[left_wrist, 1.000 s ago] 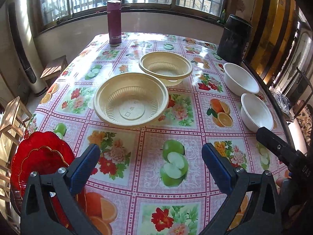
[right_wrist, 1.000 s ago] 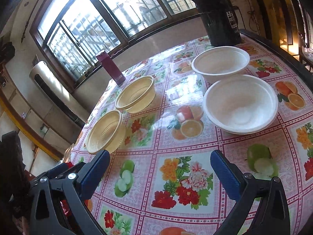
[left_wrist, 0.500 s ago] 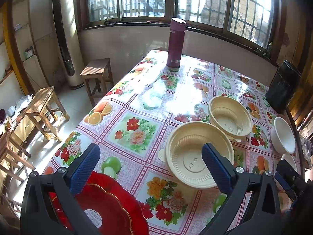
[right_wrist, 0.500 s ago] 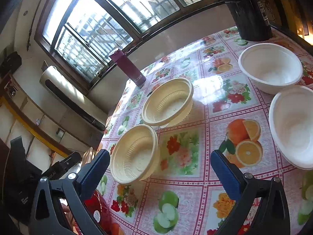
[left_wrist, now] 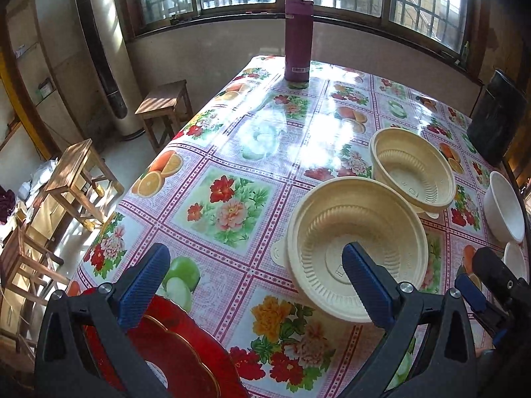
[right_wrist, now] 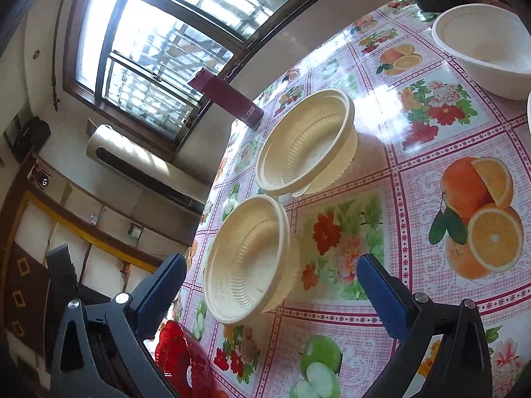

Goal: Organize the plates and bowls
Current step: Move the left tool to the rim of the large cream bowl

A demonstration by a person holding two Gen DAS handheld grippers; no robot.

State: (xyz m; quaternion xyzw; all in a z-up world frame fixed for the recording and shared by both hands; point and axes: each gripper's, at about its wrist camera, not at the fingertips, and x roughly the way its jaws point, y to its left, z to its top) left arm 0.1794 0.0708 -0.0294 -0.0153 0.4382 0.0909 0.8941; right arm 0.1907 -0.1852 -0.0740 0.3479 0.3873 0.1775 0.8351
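Note:
Two cream ribbed bowls stand on the flowered tablecloth: the near one (left_wrist: 356, 248) (right_wrist: 249, 262) and the far one (left_wrist: 411, 172) (right_wrist: 305, 146). A red plate (left_wrist: 166, 348) (right_wrist: 179, 355) lies at the near left table edge. A white bowl (left_wrist: 504, 212) (right_wrist: 484, 46) stands at the right, with the rim of a second one (left_wrist: 516, 262) below it. My left gripper (left_wrist: 255, 285) is open and empty above the red plate, left of the near cream bowl. My right gripper (right_wrist: 272, 285) is open and empty, with the near cream bowl between its fingers in the view.
A maroon flask (left_wrist: 298, 38) (right_wrist: 229, 99) stands at the far table edge by the window. A black container (left_wrist: 496, 116) stands at the far right. Wooden stools (left_wrist: 164, 106) stand on the floor left of the table (left_wrist: 232, 152).
The left gripper has swung left and drawn closer to the table, so the red plate and near cream bowl loom larger. The right gripper has turned left toward the cream bowls; the white bowls slid to its right edge.

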